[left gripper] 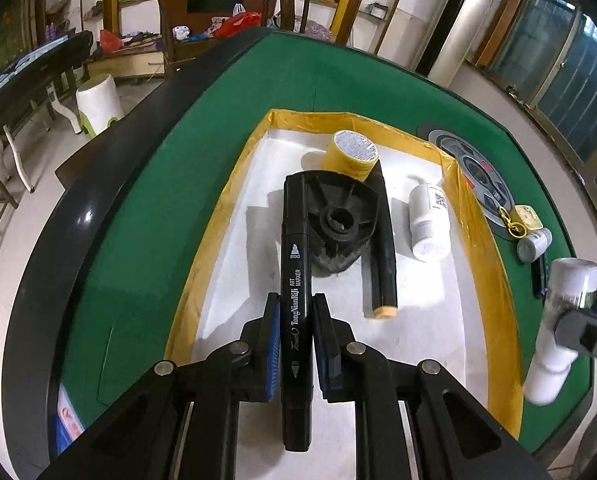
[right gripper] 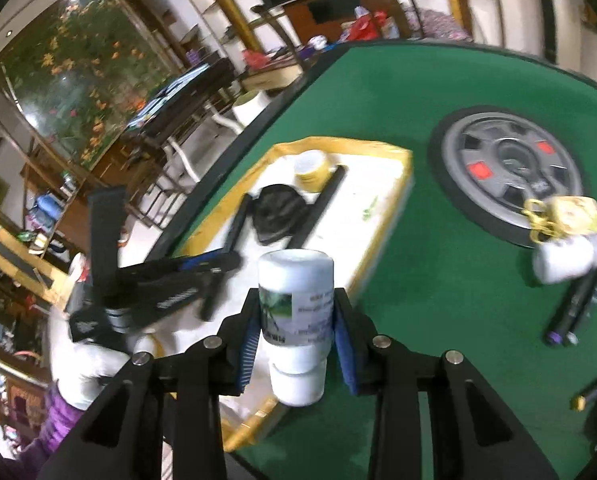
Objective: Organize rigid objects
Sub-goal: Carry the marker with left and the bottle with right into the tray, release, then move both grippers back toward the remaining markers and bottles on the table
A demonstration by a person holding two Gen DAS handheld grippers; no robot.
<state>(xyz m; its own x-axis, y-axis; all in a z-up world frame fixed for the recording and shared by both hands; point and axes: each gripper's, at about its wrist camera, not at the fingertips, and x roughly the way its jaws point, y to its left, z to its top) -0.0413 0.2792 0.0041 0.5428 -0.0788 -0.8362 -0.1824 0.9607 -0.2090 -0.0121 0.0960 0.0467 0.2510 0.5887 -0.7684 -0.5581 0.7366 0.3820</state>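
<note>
The green-felt desk (left gripper: 226,92) fills the centre of both views, with a round grey control panel (right gripper: 510,168) set into it at the right of the frame. A shallow white tray with a yellow rim (left gripper: 486,216) lies on the felt at frame centre in the left wrist view. Inside the tray, a black wedge-shaped plastic part (left gripper: 338,220) sits at centre, a yellow-sided round container (left gripper: 352,154) lies above it, a black marker with an orange end (left gripper: 382,256) lies just right of the wedge, and a white pump bottle (left gripper: 426,216) lies further right, near the tray's right rim. The left hand-held gripper (left gripper: 296,344), at lower centre, pinches a black art marker (left gripper: 296,280) between its blue pads; the marker points up the frame over the tray, its far end overlapping the wedge. The right hand-held gripper (right gripper: 294,340), at lower centre of its view, pinches a white labelled bottle (right gripper: 296,304) upright, above the tray's near edge. Outside the tray, at the right of the frame, a small yellow keychain charm (right gripper: 566,212), a small white bottle (right gripper: 566,260) and dark pens (right gripper: 578,304) lie on the felt.
</note>
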